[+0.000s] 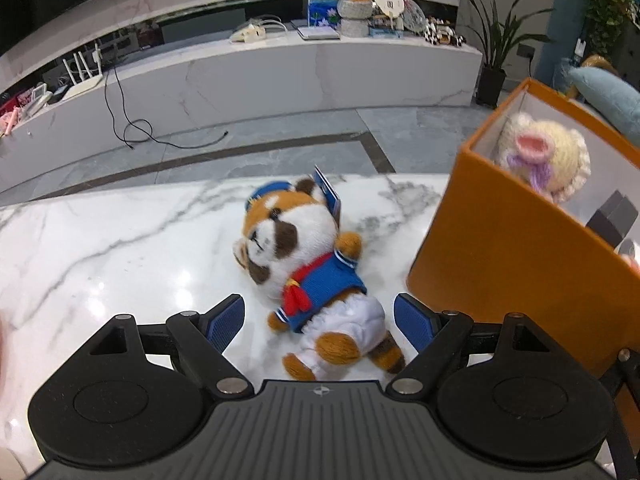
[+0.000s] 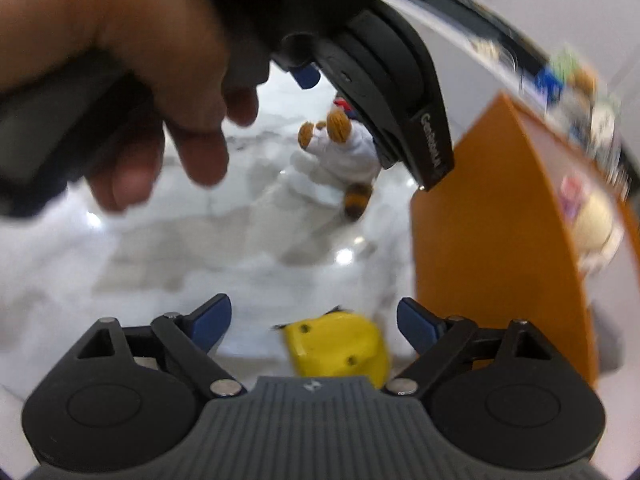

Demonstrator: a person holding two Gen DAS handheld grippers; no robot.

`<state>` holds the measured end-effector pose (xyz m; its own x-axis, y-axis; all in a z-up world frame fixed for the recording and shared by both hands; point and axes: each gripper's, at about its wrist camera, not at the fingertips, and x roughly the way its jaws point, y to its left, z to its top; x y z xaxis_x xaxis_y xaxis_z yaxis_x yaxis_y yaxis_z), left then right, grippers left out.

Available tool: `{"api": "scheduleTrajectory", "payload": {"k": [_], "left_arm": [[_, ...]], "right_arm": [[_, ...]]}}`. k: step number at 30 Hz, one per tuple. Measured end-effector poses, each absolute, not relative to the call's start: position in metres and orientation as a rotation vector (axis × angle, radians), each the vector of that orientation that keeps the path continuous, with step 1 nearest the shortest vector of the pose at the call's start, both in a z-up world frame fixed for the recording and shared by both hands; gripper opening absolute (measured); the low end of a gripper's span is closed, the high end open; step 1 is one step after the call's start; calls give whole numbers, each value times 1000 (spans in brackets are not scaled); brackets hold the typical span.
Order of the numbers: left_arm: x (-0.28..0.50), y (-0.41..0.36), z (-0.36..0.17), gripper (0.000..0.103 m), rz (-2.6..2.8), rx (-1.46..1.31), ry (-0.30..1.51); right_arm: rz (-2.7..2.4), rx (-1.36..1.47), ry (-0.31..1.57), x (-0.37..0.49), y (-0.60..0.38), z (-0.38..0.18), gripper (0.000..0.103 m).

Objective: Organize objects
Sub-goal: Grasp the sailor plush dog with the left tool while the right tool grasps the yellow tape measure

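Left gripper (image 1: pixel 319 323) fingers apart over plush raccoon (image 1: pixel 308 268); right gripper (image 2: pixel 314 325) fingers apart, yellow toy (image 2: pixel 338 346) between.

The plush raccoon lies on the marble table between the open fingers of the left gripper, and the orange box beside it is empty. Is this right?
Not quite. The orange box is not empty: the left wrist view shows a cream knitted toy inside it. The rest holds: the plush raccoon lies on the marble table between the open fingers of the left gripper.
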<state>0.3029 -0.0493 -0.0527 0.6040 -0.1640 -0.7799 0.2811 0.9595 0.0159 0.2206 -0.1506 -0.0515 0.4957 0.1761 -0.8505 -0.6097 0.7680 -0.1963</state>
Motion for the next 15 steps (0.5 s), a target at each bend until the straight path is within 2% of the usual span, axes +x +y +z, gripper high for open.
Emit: {"api": "scheduleTrajectory", "payload": {"k": [2, 4, 5, 6, 8, 10, 15], "left_arm": [[304, -50, -58, 95, -244, 153, 896], [304, -45, -60, 85, -242, 121, 894], [303, -41, -60, 66, -253, 86, 885], [302, -36, -59, 57, -256, 59, 882], [299, -29, -58, 53, -236, 62, 875], [295, -21, -57, 53, -233, 67, 877], [264, 5, -55, 52, -245, 76, 904]], "right_arm": [[495, -495, 956, 221, -150, -52, 94], [501, -495, 961, 222, -150, -50, 93], [505, -499, 961, 221, -150, -50, 93], [508, -500, 960, 221, -150, -49, 91], [511, -507, 959, 219, -150, -49, 86], [512, -516, 956, 212, -157, -49, 75], [546, -526, 971, 207, -161, -44, 59]]}}
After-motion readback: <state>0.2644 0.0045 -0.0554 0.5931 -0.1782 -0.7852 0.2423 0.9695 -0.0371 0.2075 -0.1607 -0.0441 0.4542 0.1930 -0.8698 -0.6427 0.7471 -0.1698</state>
